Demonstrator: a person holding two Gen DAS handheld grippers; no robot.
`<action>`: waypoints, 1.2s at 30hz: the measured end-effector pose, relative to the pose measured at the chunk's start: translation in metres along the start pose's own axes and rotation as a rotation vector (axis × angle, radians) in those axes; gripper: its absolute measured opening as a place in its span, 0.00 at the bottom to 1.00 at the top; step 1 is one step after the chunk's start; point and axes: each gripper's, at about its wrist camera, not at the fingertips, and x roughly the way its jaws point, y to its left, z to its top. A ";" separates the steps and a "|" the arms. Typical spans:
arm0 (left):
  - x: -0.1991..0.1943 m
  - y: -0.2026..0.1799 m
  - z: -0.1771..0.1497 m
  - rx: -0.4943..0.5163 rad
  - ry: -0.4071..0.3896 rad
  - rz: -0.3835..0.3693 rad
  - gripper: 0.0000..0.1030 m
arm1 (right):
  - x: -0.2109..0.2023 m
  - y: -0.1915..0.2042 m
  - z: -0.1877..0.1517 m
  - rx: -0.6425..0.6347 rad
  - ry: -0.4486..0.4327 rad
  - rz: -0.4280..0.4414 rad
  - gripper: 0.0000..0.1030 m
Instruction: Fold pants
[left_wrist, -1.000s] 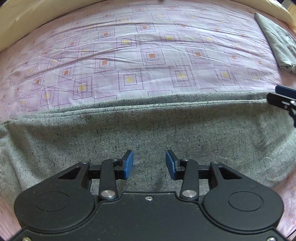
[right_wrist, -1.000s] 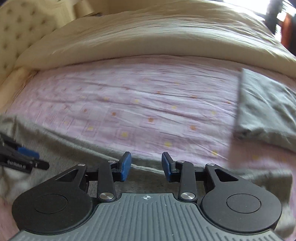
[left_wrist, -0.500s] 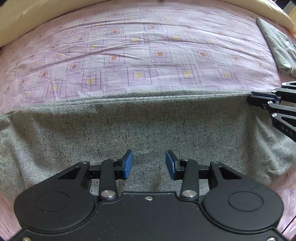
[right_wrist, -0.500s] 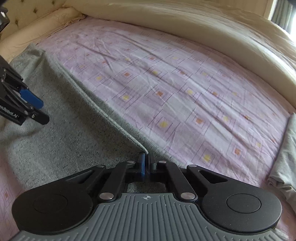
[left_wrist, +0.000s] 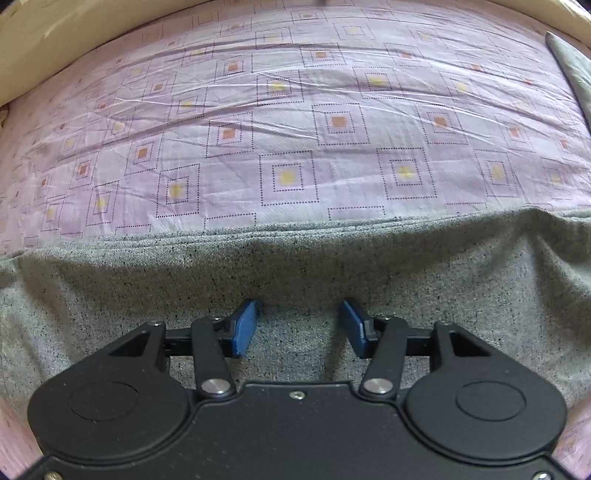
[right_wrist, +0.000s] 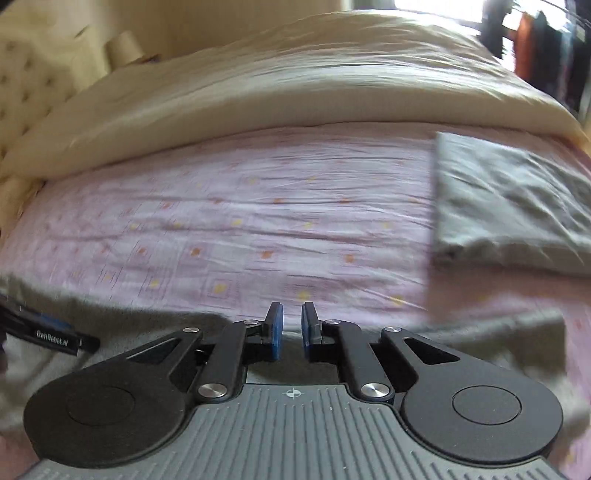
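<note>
Two claws are entered first, nearest each camera.

Item 1: left claw (left_wrist: 298, 326). Pointed steeply down over the grey pants (left_wrist: 424, 280). Jaws apart and opening; speckled cloth lies beneath the gap, but the blue pads (left_wrist: 243, 328) do not press on it.

Item 2: right claw (right_wrist: 291, 328). Jaws nearly together, with a narrow slot between them, and opening. Nothing is visibly pinched; the view is motion-blurred, so contact with cloth below cannot be told. The left claw's tip (right_wrist: 55, 334) shows at this view's left edge, over the same garment.

Item 3: pants. Spread in a wide band across the near edge of the bed, far hem running straight along the sheet, with a raised ridge toward the right side in the left view.

Item 4: bedsheet (left_wrist: 288, 110). Pink, printed with dotted squares, lightly creased, bare beyond the pants.

Item 5: folded grey cloth (right_wrist: 509, 206). Lies well apart from the pants, at the right of the sheet.

Item 6: cream duvet (right_wrist: 295, 74). Bunched along the far side of the bed.

Risks, as judged: with neither claw holding, the ridge may settle as a crease under the next fold. A grasp taken on one layer only would drag the top fabric and skew the hem line. Slack knit may also slip from a shallow pinch, and the near portion could slide off the bed edge.
</note>
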 end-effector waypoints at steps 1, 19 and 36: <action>0.001 0.000 0.001 0.009 0.004 0.009 0.64 | -0.012 -0.019 -0.005 0.086 -0.013 -0.036 0.13; 0.019 0.020 0.003 -0.094 0.061 0.008 0.90 | -0.038 -0.160 -0.074 0.588 0.026 -0.302 0.26; -0.036 -0.019 -0.017 0.010 -0.015 -0.112 0.60 | -0.064 -0.156 -0.057 0.532 0.027 -0.376 0.07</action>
